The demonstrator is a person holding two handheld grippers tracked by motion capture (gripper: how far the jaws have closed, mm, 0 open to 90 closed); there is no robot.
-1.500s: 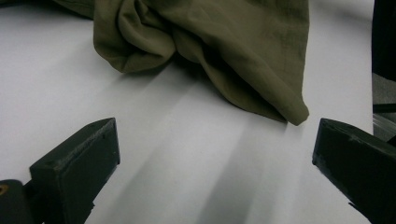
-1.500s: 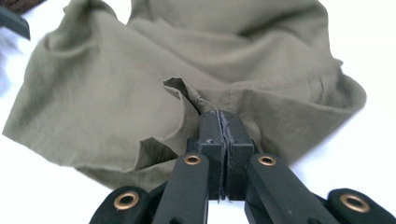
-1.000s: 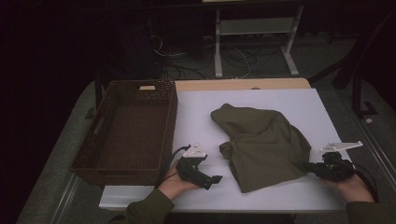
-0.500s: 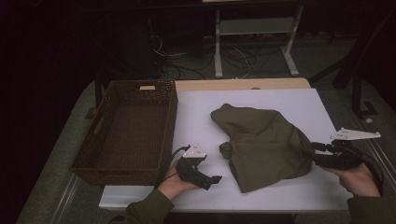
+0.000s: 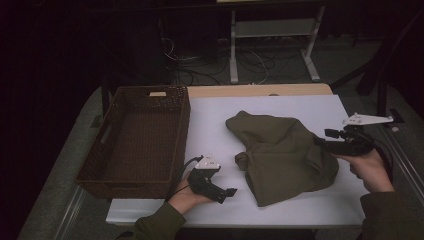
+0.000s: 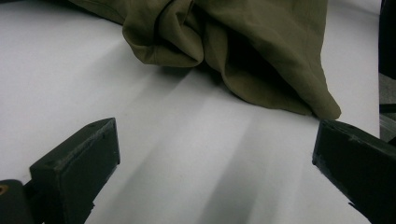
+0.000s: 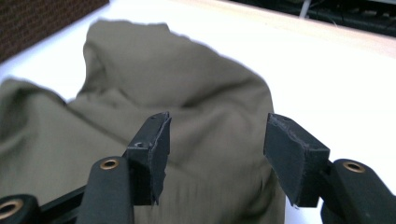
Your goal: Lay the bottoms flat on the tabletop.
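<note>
While its jaws have just been opening with nothing between them, the right gripper (image 5: 325, 143) is hovering at the olive cloth's (image 5: 285, 155) right edge; the left gripper (image 5: 227, 192), jaws apart, is resting on bare white table (image 5: 210, 125) beside the basket (image 5: 135, 145)

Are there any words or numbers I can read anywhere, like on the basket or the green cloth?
No readable text anywhere.
Pale tag on the basket's far rim: too small and blurred to read.
Olive cloth: no print or label shows.
White table: no writing shows.
</note>
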